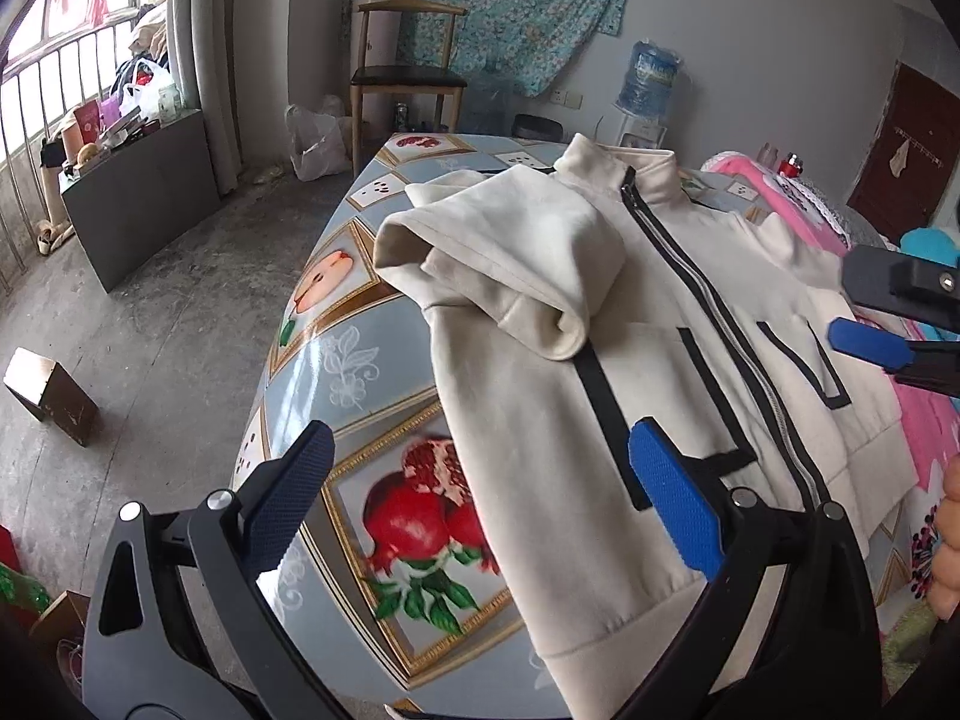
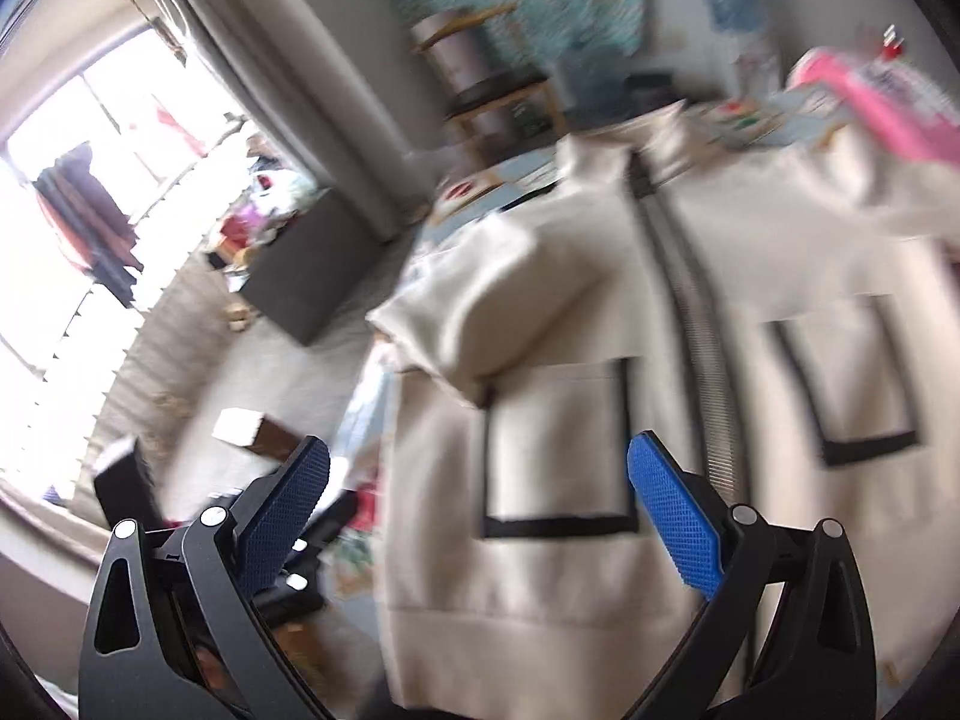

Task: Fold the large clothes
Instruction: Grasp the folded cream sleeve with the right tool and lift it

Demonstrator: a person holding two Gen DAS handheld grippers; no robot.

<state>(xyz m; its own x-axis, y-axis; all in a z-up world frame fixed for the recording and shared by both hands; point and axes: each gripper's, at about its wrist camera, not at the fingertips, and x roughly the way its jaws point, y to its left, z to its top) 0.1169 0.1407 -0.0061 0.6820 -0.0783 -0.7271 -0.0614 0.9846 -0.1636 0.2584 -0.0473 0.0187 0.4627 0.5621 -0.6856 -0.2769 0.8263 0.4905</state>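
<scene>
Your cream zip-front jacket with black-outlined pockets (image 1: 600, 360) lies front-up on the fruit-patterned glossy tablecloth (image 1: 336, 360), straight ahead of both tongs. One sleeve (image 1: 510, 264) is already folded across the chest, so I judge you're mid-fold. Your left gripper (image 1: 480, 498) hovers over the hem, jaws wide, holding nothing. Your right gripper (image 2: 480, 510) is likewise spread and empty. Next, likely take the far sleeve beyond the zipper and bring it inward.

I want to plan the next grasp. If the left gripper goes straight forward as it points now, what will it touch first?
Most likely the cream jacket. The left gripper, jaws open, points at its side edge over the tablecloth, and the folded-in sleeve lies further on. Depth is unclear, so it might touch the cloth beside the edge first.
</scene>
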